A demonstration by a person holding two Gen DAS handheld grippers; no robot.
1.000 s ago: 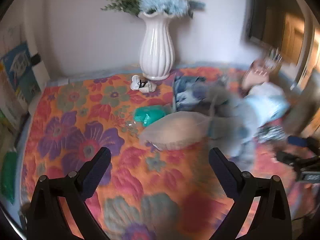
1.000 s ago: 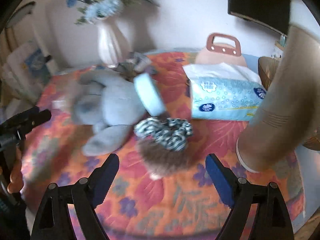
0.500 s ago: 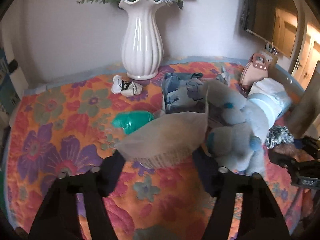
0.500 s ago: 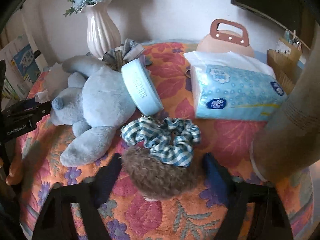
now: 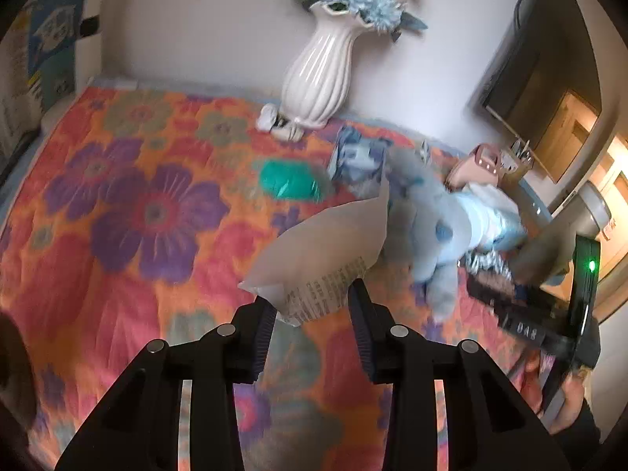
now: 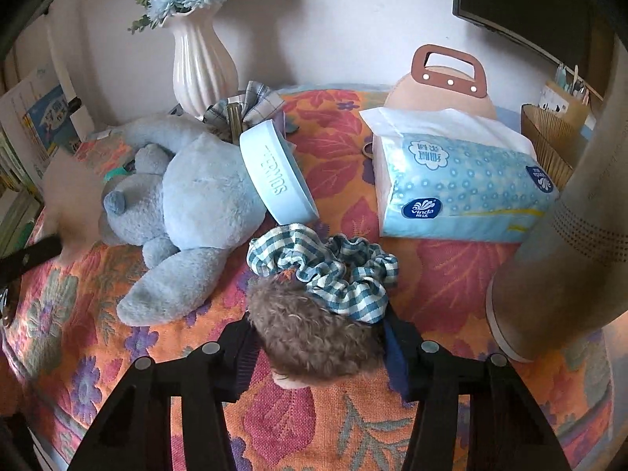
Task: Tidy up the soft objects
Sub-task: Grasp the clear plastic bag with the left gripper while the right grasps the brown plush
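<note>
From the left wrist, my left tool [image 5: 310, 316] clenches the near end of a pale soft packet [image 5: 325, 251], raised over the flowered worktop [image 5: 117, 212], just beside the blue plush toy [image 5: 435, 219]. From the right wrist, my right tool [image 6: 320, 347] grips a brown curly bundle [image 6: 314, 333] on the worktop; the checked scrunchie [image 6: 333, 267] lies against its far edge.
</note>
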